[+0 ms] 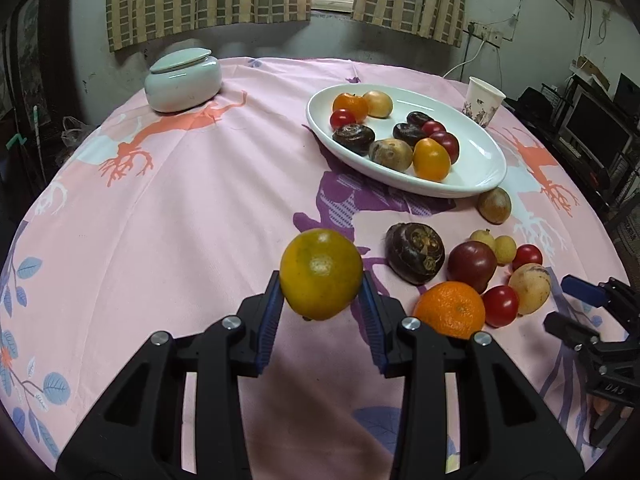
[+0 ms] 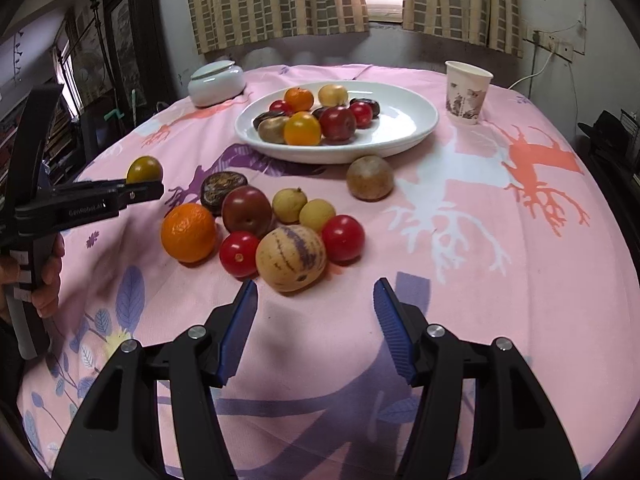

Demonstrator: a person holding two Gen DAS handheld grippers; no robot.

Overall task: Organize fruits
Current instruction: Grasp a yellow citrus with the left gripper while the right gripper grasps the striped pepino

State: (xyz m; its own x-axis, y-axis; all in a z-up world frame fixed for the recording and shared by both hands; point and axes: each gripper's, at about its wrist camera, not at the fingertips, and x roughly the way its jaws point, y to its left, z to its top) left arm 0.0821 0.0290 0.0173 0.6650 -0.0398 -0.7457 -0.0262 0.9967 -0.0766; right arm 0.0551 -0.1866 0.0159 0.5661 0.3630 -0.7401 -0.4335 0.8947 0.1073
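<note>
A round table covered in a pink cloth [image 2: 500, 280] printed with coral, white and purple deer shapes fills both wrist views. The left gripper [image 1: 322, 300], black with blue ribbed pads, is clamped on a round yellow-green citrus fruit [image 1: 321, 274], holding it clear of the cloth. The right gripper [image 2: 316, 308] hovers with its jaws apart and nothing between them, just in front of a cluster of loose fruit.

That cluster lies on the cloth: a bright orange tangerine [image 2: 188, 232], a dark red plum [image 2: 247, 211], two red cherry tomatoes, two small tan longans, a dark brown water chestnut [image 2: 222, 191] and a pale striped pepino melon [image 2: 291, 258], the piece nearest the right gripper. A brown round fruit [image 2: 370, 178] sits apart, touching or just beside the rim of a white oval ceramic plate [image 2: 408, 120].

The plate already holds a group of mixed fruit. Behind it stand a printed paper cup [image 2: 466, 92] and a pale lidded ceramic jar [image 1: 183, 80].
</note>
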